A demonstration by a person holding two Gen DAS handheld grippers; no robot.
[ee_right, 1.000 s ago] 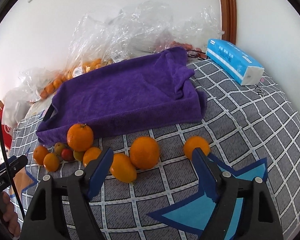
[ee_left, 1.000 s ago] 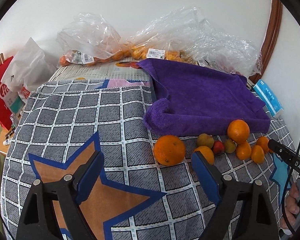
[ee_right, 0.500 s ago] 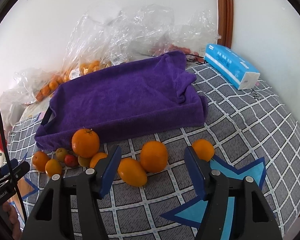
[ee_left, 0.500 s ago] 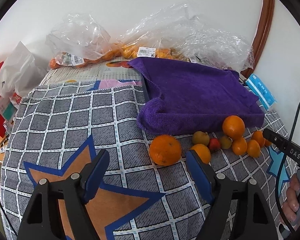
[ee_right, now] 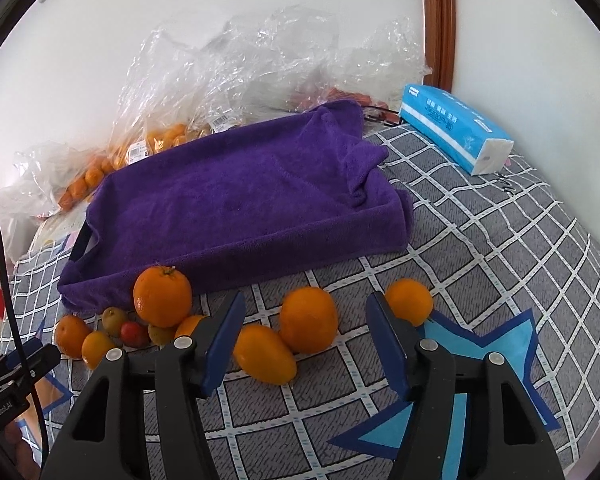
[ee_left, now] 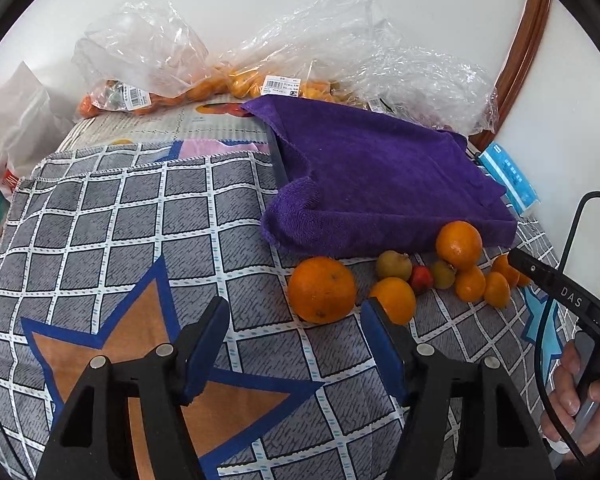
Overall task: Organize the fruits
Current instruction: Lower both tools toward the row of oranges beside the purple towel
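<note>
Loose fruit lies on the checked cloth in front of a purple towel [ee_left: 380, 184] draped over a tray. My left gripper [ee_left: 293, 303] is open and its jaws are closing with nothing between them. A large orange [ee_left: 322, 289] sits just ahead of its tips, and a smaller one [ee_left: 394, 300] lies by the right finger. My right gripper [ee_right: 306, 298] is open. A round orange [ee_right: 308, 318] and an oval orange fruit [ee_right: 264, 354] show between its fingers, untouched by the pads. Another orange [ee_right: 409, 307] lies behind the right finger.
A stemmed orange [ee_right: 162, 296] and small green, red and orange fruits [ee_right: 134, 332] cluster at the towel's left corner. Clear plastic bags of fruit [ee_left: 236, 80] line the back wall. A blue tissue pack [ee_right: 456, 138] lies at the far right. A person's hand [ee_left: 576, 400] holds the other gripper.
Both grippers' jaws have narrowed. In the right wrist view the fruit has drawn closer and now shows between the fingers. No fruit has moved on the cloth.
</note>
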